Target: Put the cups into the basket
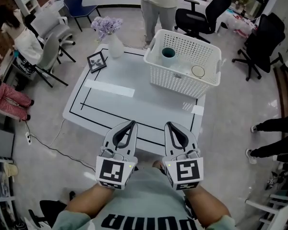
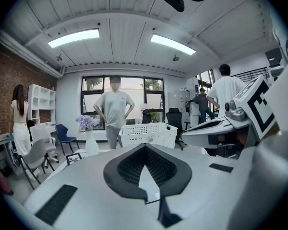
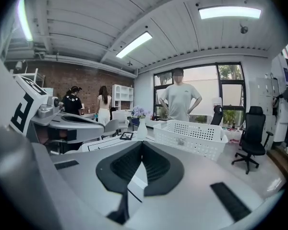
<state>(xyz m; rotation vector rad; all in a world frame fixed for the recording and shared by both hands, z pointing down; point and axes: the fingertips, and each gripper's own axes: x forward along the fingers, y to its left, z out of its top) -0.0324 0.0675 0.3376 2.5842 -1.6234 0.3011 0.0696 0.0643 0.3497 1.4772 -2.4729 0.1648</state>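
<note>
Head view: the white rectangular table with black border lines (image 1: 134, 111) carries a white perforated plastic basket (image 1: 178, 84) at its far right corner. A teal round cup (image 1: 168, 54) stands upright inside the basket near its far left side. A pale white cup (image 1: 198, 71) stands inside near the right wall, apart from the teal one. A white vase of purple flowers (image 1: 114, 44) and a small black picture frame (image 1: 96, 61) sit at the far left of the table. A white tape strip (image 1: 109, 88) lies on the left half. The left gripper (image 1: 131, 123) and right gripper (image 1: 169, 125) hang side by side over the near table edge, well apart from the basket.

Left gripper view: jaws together, tips meeting, nothing between them. The basket is straight ahead, the vase to its left.

Right gripper view: jaws together, empty. The basket lies ahead, slightly right.
</note>
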